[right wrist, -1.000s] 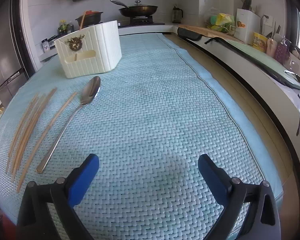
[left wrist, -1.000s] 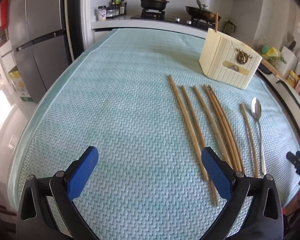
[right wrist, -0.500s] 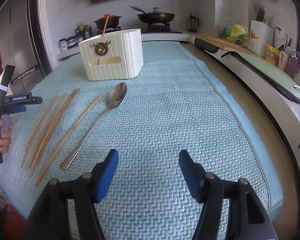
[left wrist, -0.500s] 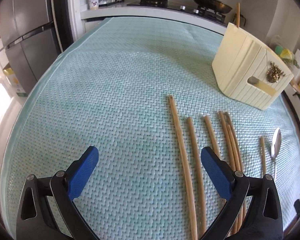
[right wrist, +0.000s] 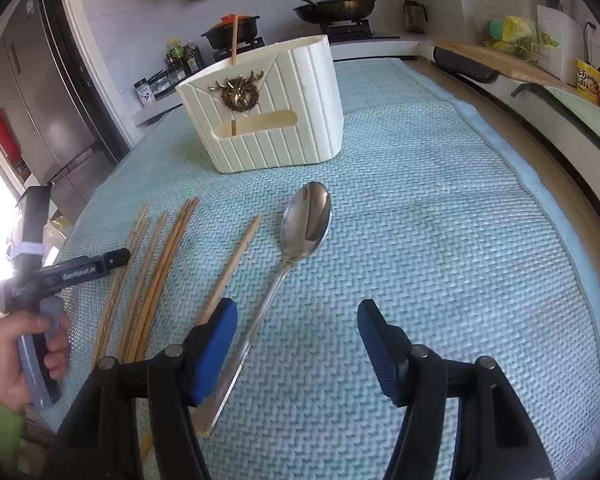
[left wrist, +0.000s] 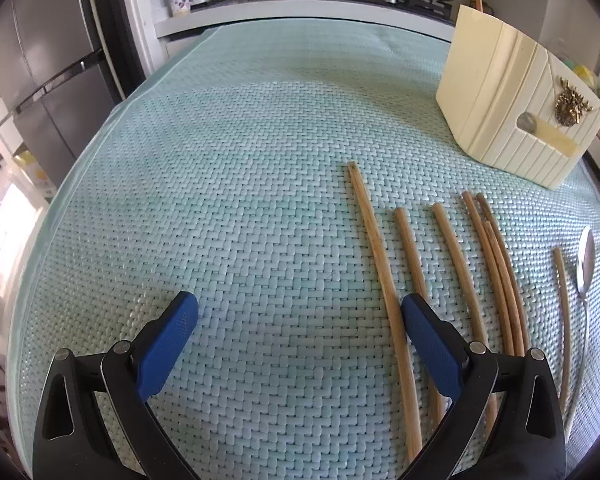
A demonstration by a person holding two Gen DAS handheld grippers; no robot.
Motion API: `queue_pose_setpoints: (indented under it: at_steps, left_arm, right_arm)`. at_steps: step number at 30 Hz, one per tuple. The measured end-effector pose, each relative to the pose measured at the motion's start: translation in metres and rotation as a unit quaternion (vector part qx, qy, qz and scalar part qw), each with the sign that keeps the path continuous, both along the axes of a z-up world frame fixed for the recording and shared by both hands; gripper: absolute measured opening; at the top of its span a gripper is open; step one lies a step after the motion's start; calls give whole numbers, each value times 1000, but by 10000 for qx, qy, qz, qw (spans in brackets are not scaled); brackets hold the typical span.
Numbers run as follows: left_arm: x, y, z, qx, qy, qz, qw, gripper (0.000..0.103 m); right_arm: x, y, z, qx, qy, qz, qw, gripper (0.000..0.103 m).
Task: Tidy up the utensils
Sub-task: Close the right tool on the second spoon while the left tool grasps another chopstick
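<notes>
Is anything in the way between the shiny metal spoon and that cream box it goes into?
Nothing visible is. The shiny metal spoon lies on the woven blue-green mat with its bowl towards the cream ribbed plastic box, and only bare mat lies between them. The lone wooden chopstick lies apart, on the spoon's left.

- We see right gripper (right wrist: 294, 340) jaws apart over mat (right wrist: 440, 240), having just narrowed, nothing pinched.
- Spoon (right wrist: 300, 240) handle beside the left finger.
- Chopsticks (right wrist: 156, 264) left; holder (right wrist: 276, 120) behind.

Chopsticks (right wrist: 160, 272), spoon (right wrist: 304, 232) flat before holder (right wrist: 268, 120)
</notes>
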State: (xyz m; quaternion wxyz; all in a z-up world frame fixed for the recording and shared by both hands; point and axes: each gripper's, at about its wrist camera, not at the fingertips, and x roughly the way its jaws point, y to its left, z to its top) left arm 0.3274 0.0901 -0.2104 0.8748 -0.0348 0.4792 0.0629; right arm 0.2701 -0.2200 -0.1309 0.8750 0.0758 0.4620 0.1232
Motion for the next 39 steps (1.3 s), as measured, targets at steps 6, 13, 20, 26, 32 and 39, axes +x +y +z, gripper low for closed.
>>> queue_pose_setpoints:
  at_steps: [6,13,20,26,32,39]
  left_arm:
    - [-11,6,0,-31,-65,-41,10000,102]
    - [-9,7,0,-58,-20,-159,9999,102]
    - [18,13,2,-249,172,-268,9992,102]
    - [51,18,5,-509,439,-404,9969,98]
    - [73,16,7,-412,587,-504,9962,80]
    - [95,11,8,-102,697,-719,9949,49]
  right_arm:
    - [8,40,-18,-657,28,272,9975,57]
    - [2,24,-18,-1087,-42,175,9939,49]
    - [14,9,-17,-817,119,263,9962,51]
    - [41,34,-20,-1181,115,511,9916,51]
    - [71,42,-21,-1222,259,576,9905,51]
    - [92,42,-21,-1245,251,662,9897,42]
